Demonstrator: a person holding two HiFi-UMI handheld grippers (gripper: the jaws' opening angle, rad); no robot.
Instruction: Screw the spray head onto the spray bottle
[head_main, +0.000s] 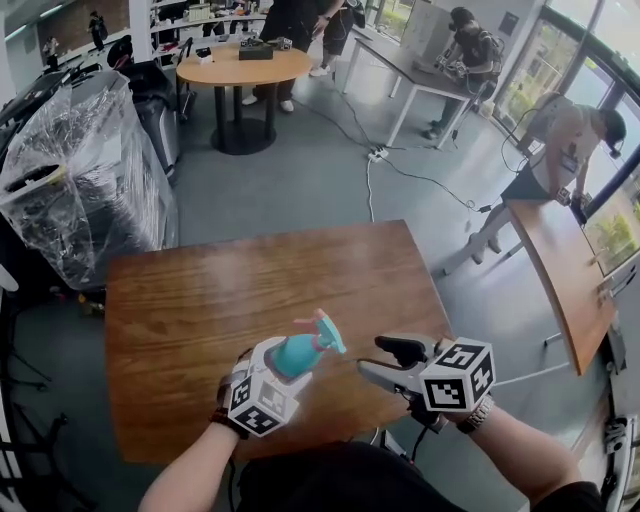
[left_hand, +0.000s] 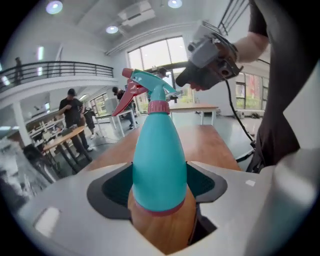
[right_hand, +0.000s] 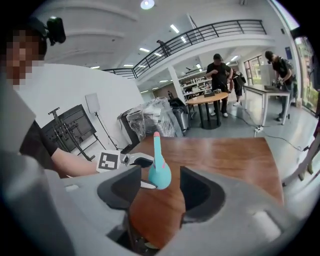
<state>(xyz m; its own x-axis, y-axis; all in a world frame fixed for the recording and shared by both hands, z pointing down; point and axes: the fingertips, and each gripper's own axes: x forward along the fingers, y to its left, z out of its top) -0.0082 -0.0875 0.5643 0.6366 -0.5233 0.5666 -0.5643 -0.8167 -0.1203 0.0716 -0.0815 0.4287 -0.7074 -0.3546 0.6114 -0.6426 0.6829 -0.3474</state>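
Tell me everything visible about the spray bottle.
The spray bottle is a teal, smooth, plastic-looking body, wide at the base and tapering to a pink collar. A teal spray head with a red trigger sits on top; how tightly it is screwed cannot be told. The left claw grips its lower body between dark pads, holding it tilted above the wooden table. The right claw stands open nearby, not touching it.

Under the left gripper (head_main: 285, 362) we see a wooden table (head_main: 250, 290); beyond the gripper lie grey floor (head_main: 300, 170) and a round table (head_main: 243, 68), a plastic-wrapped stack (head_main: 70, 180) to its left, tall windows (head_main: 545, 60) to its right, ceiling lights (left_hand: 54, 7) above
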